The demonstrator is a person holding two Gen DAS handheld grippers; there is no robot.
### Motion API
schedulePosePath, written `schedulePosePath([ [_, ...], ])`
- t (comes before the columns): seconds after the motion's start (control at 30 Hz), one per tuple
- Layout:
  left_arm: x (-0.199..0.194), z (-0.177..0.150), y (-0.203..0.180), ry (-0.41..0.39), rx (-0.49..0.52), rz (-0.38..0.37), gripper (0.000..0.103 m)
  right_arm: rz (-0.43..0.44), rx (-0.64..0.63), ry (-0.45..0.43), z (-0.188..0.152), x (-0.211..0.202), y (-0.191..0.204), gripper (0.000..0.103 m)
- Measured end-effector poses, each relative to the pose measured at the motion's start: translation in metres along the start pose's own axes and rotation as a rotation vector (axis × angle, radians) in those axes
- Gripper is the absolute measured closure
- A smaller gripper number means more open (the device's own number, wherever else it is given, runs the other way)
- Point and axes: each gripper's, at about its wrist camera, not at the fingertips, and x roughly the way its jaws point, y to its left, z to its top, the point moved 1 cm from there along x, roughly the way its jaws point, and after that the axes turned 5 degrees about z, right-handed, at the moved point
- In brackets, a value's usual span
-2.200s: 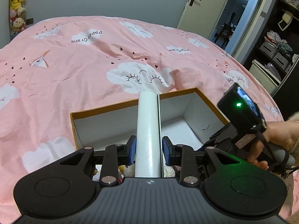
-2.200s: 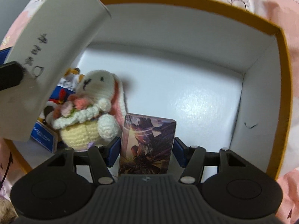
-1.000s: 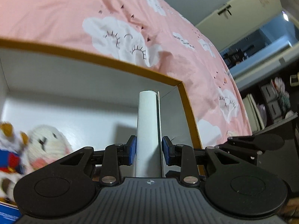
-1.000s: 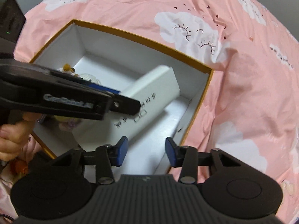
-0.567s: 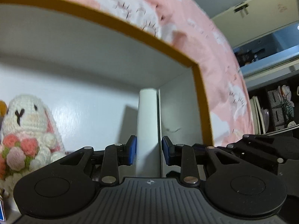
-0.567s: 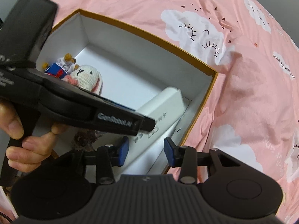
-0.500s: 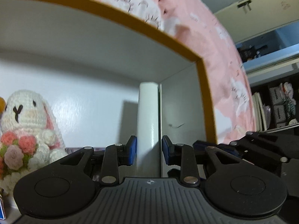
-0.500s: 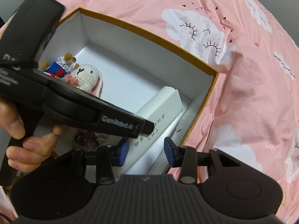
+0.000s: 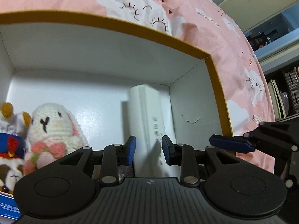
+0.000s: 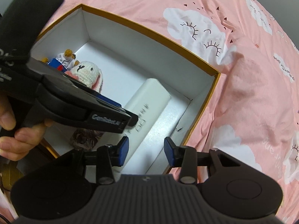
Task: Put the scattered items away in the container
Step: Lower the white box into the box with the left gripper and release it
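The left gripper is seen down inside the box, with its blue pads spread a bit wider than the long white case lying between them. A sliver of gap can be made out on each side, so the case isn't being clamped, though whether a pad is brushing it can't be told for sure. The case is laid flat on the white floor of the box, along the right wall and with its far end near the far right corner. From the right wrist view the same case is seen running diagonally toward that corner, with some printed characters on its top face.

The right gripper is held above the near right edge of the box, pads wide apart and nothing gripped between them. In the left wrist view only one of its blue pads is caught, off to the right outside the box rim.

On the left side of the box a crocheted bunny is propped up, with a small blue-and-white figure just beside it on its left
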Motion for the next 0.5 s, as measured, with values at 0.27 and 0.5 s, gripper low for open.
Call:
schedulePosePath([
  [0.27,0.01,0.0,-0.004,0.064,0.05,-0.004,0.079,0.003,0.006,0.002,-0.001,0.0,0.001,0.058],
  [0.5,0.017,0.004,-0.007,0.094,0.067,-0.028,0.079,0.007,0.01,0.014,-0.004,0.002,0.0,0.058],
])
